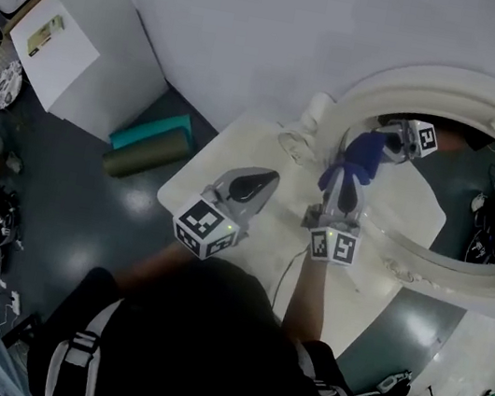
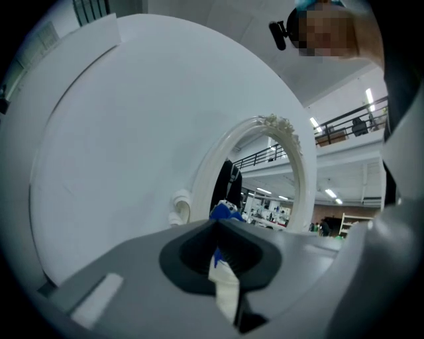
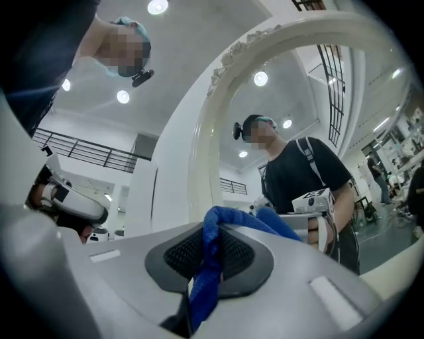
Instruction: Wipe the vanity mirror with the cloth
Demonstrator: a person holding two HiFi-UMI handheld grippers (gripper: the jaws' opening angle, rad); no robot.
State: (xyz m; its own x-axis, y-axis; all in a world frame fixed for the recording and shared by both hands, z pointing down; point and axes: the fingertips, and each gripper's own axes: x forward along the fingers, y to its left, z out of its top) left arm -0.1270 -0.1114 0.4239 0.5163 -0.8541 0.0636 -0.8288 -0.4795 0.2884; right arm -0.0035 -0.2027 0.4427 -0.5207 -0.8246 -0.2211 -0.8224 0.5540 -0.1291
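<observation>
Nearest you, your left gripper (image 1: 264, 179) hangs over the white table (image 1: 367, 282) with its jaws together and nothing in them. Your right gripper (image 1: 345, 183) is clamped on the blue cloth (image 1: 361, 154), which is bunched at the lower left edge of the vanity mirror (image 1: 447, 194). Judging by that, wiping is at most begun, and most of the glass looks left to do. Whether the cloth actually presses the glass is unclear. No smears or cleaned patches show, and the frame's far right is cut off.
</observation>
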